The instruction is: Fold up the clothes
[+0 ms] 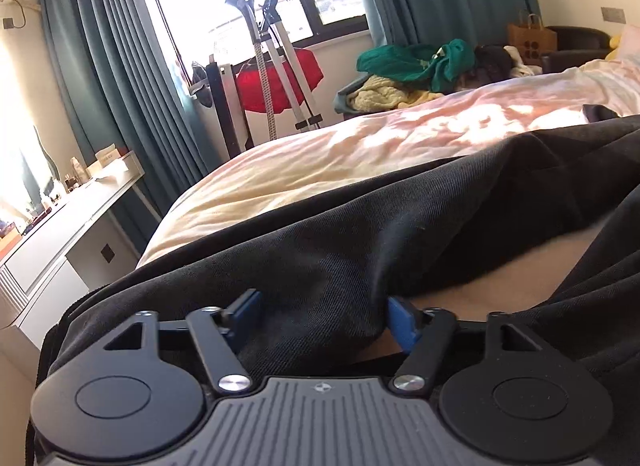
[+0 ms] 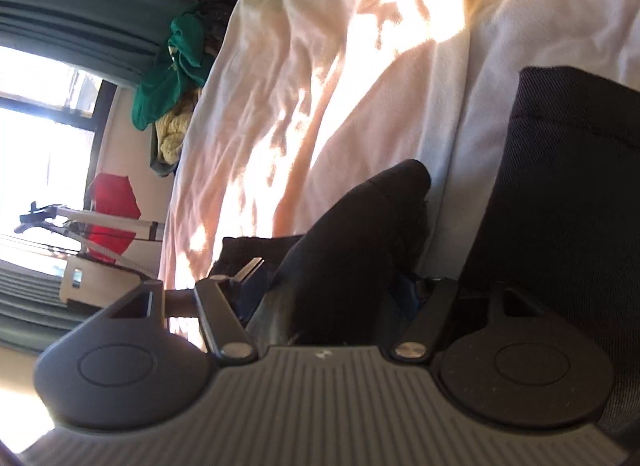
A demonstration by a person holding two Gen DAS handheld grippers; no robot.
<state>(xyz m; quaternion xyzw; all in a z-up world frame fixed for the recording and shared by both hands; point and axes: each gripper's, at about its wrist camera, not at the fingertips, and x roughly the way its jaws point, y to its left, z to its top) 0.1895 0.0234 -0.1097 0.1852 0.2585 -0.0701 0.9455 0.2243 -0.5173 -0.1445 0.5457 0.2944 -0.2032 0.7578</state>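
A black twill garment lies across the pale bed sheet. In the left wrist view my left gripper has its blue pads on either side of a thick bunch of this black cloth and is shut on it. In the right wrist view, which is rolled sideways, my right gripper is shut on another bunched part of the black garment. A flat panel of the same cloth stands at the right. The fingertips are mostly hidden by cloth.
A heap of green and yellow clothes lies beyond the far side of the bed. A white desk stands at the left under teal curtains. A garment steamer stand and a red item are by the window.
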